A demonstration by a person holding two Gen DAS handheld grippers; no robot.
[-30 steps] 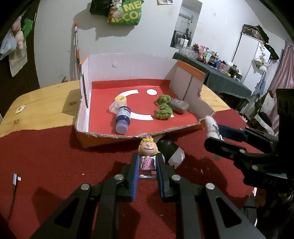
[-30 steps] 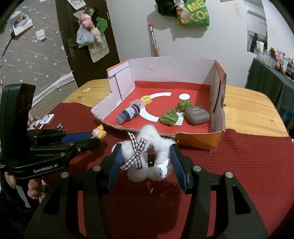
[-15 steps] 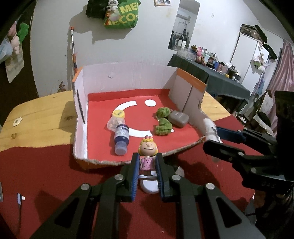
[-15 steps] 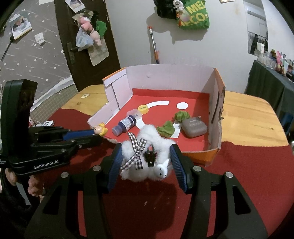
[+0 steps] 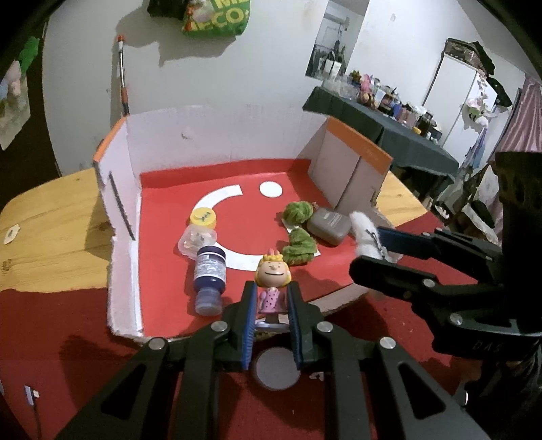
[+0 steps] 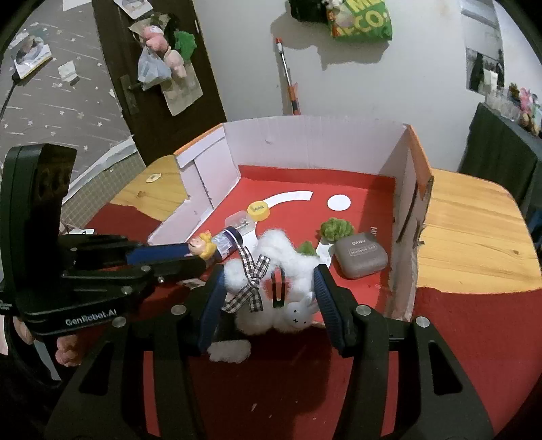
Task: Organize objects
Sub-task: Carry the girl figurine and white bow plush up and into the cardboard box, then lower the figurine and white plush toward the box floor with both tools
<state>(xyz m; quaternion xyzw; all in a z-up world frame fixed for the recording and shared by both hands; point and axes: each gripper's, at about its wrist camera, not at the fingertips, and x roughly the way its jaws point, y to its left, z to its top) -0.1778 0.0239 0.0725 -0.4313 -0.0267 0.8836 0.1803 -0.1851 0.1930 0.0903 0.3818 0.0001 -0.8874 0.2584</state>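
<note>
Wooden counter (image 5: 50, 216) partly covered by red cloth (image 5: 67, 325), white wall behind, green bag (image 6: 359, 20) hung up top. Open cardboard box (image 5: 216, 135) with red floor sitting on counter, front wall low and torn.

Inside box: clear bottle with yellow cap (image 5: 200, 230) lying down, dark blue bottle (image 5: 209, 274) lying just in front of it, touching or nearly so. Two green fuzzy items (image 5: 298, 230) mid-floor, grey case (image 5: 329, 226) just beside them near right wall.

Left gripper (image 5: 270, 304) clamped on girl figurine (image 5: 271, 281), blonde hair, pink dotted dress, upright, held over box's front edge next to blue bottle. Same figurine head visible in right wrist view (image 6: 203, 246).

Right gripper (image 6: 269, 298) clamped on white fluffy plush (image 6: 271, 270) with checked bow (image 6: 249, 281), small bunny face (image 6: 298, 311) at bottom, plush squeezed between blue pads. Held at front edge of box, just short of grey case (image 6: 360, 254) and green items (image 6: 335, 230). Plush tip also seen in left wrist view (image 5: 364, 237), poking out past right gripper's pads.

Both grippers side by side, near each other, not touching.
</note>
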